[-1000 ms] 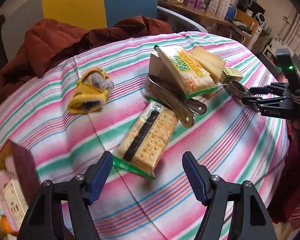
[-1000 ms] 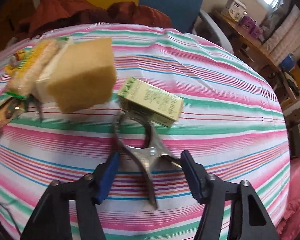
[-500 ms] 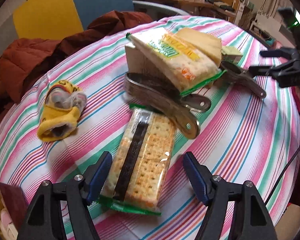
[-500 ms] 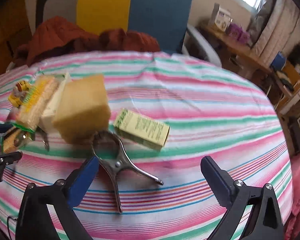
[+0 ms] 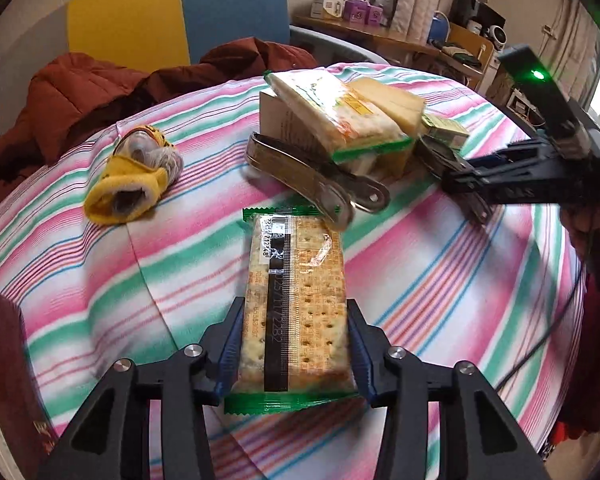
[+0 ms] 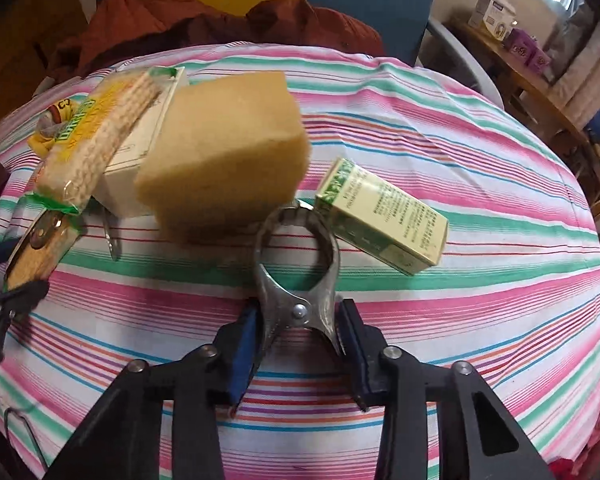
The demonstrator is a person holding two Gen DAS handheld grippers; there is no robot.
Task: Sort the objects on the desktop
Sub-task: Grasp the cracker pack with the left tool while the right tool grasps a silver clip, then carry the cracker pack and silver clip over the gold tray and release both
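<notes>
Left tool (image 5: pixel 294 354): just closed, clenched on cracker packet (image 5: pixel 296 280). Right tool (image 6: pixel 298 338): just closed, clenched on metal clamp (image 6: pixel 298 276). Both on striped table (image 6: pixel 480 300).

Lived-in home room: striped tablecloth (image 5: pixel 440 280), jacket (image 5: pixel 100 92) on chair (image 5: pixel 228 4).

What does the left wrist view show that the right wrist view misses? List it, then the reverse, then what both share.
Left wrist only: the left tongs, just closed on the flat cracker pack.
Right wrist only: the right tongs, just closed on the small metal clamp.
Both: yellow sponge, green-and-cream carton, upper cracker pack, striped cloth.
</notes>
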